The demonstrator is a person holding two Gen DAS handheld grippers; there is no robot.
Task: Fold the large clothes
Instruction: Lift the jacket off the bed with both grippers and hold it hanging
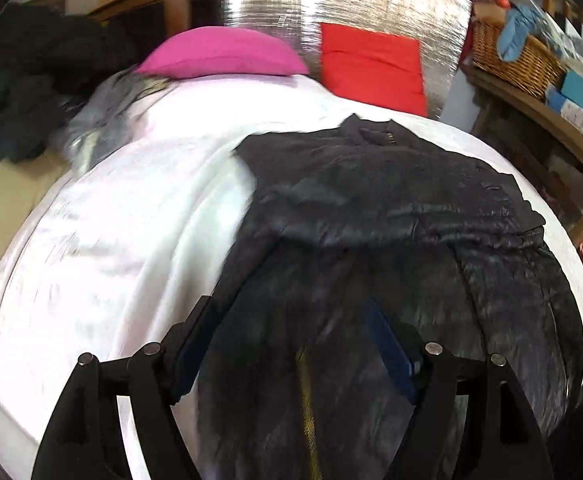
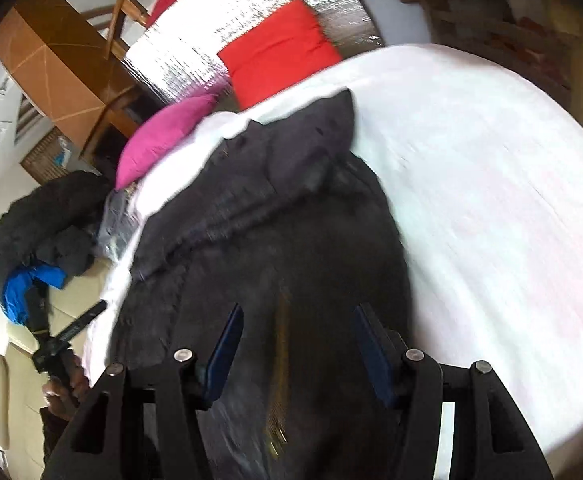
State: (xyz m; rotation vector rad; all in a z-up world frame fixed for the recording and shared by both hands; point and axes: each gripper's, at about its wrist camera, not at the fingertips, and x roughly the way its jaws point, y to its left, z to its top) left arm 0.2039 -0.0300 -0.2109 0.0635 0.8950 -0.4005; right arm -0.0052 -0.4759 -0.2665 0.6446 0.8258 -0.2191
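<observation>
A dark padded jacket (image 1: 391,216) lies spread on the white bed sheet (image 1: 111,240), in front of the pink pillow (image 1: 223,54) and red pillow (image 1: 371,66). The left gripper (image 1: 291,344) and right gripper (image 2: 297,340) hover over it, jaws wide, gripping nothing.

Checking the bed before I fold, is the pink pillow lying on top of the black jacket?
No, the pink pillow lies at the far end of the white bedspread, apart from the black jacket.
</observation>
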